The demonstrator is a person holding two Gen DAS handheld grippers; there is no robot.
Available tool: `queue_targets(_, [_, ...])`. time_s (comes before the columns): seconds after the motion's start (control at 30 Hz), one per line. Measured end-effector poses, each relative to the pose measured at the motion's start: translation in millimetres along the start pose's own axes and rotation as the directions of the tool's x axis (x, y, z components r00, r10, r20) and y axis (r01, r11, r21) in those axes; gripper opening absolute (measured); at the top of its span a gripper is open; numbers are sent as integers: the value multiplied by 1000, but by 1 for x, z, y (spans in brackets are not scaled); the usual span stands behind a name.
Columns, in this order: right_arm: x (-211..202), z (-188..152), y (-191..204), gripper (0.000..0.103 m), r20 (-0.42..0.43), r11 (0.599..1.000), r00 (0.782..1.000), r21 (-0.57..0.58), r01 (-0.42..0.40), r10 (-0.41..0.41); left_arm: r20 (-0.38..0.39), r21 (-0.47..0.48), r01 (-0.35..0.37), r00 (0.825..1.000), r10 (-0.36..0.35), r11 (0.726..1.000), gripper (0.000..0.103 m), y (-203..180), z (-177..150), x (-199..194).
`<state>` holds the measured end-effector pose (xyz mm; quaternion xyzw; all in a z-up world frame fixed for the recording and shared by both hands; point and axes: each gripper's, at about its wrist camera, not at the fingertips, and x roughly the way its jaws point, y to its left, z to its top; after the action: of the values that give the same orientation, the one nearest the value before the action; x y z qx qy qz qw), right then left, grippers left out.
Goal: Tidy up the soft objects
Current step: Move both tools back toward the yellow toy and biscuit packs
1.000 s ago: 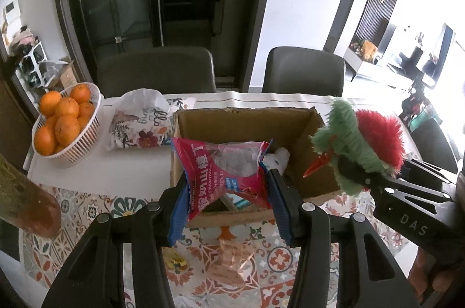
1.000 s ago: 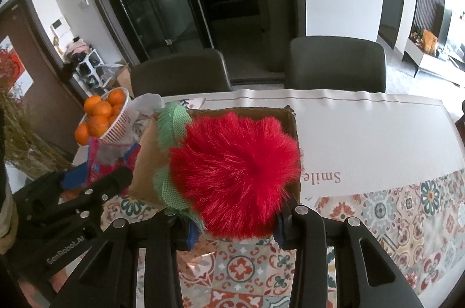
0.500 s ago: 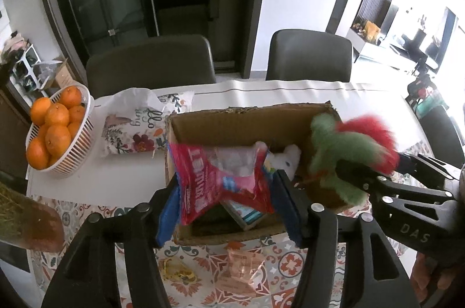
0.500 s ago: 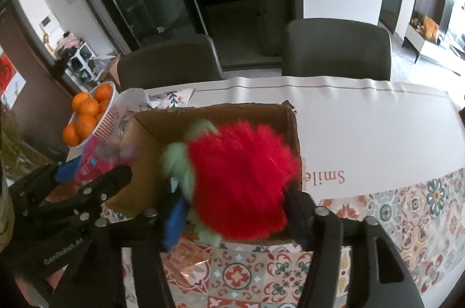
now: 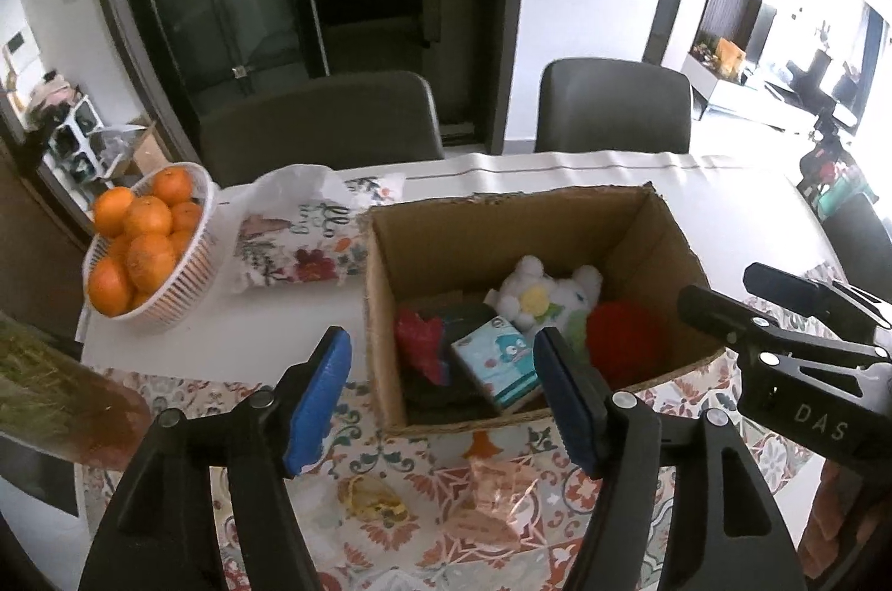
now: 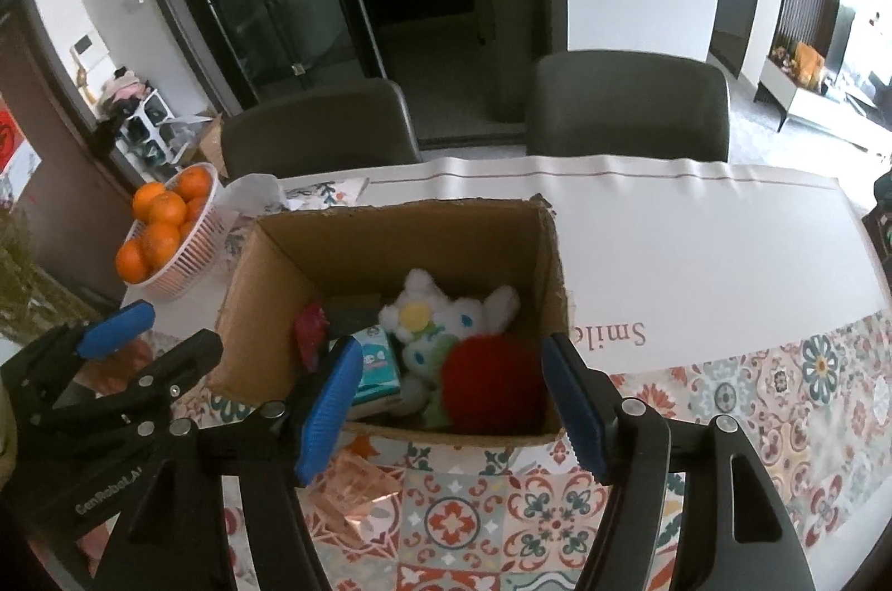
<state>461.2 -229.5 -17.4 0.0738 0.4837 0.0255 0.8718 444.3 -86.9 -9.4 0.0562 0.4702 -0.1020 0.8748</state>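
An open cardboard box (image 5: pixel 502 223) (image 6: pixel 390 234) stands on the table. Inside lie a red furry toy (image 5: pixel 624 337) (image 6: pixel 490 382), a white plush with a yellow centre (image 5: pixel 549 295) (image 6: pixel 446 318), a red packet (image 5: pixel 421 340) (image 6: pixel 309 334) and a blue tissue pack (image 5: pixel 496 362) (image 6: pixel 376 365). My left gripper (image 5: pixel 440 396) is open and empty above the box's near left edge. My right gripper (image 6: pixel 451 407) is open and empty above the box's near right edge; it also shows in the left wrist view (image 5: pixel 780 312).
A white basket of oranges (image 5: pixel 145 245) (image 6: pixel 167 228) and a floral pouch (image 5: pixel 295 240) sit left of the box. Crumpled wrappers (image 5: pixel 490 502) (image 6: pixel 357 485) lie on the patterned cloth in front. Two dark chairs (image 5: pixel 318 122) stand behind the table.
Both grippers opened. The red packet dropped from the left gripper and the red furry toy from the right gripper into the box. Both grippers drew back a little.
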Motion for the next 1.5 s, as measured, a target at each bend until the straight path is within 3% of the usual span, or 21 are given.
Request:
queue_targets(0.33, [-34,-19,34,68,83,998,996,-66,21,-16,76,-23,-49,996,50,999,72,23,-28,-39])
queue_targets(0.67, [-48,-47,62,68,98,994,995,-104,16,-6,99,-46,-73,992,77,996,73,44,-64,-61])
queue_targets(0.97, [-32,-75,79,68,44,995,999,-97,-7,12,75,-59,-84,993,89,995,74,63,-99,-61])
queue_targets(1.5, [22,-114,81,68,-84,999,996,-8,-33,33,-28,-42,-22,999,21,999,74,80,-137,-16])
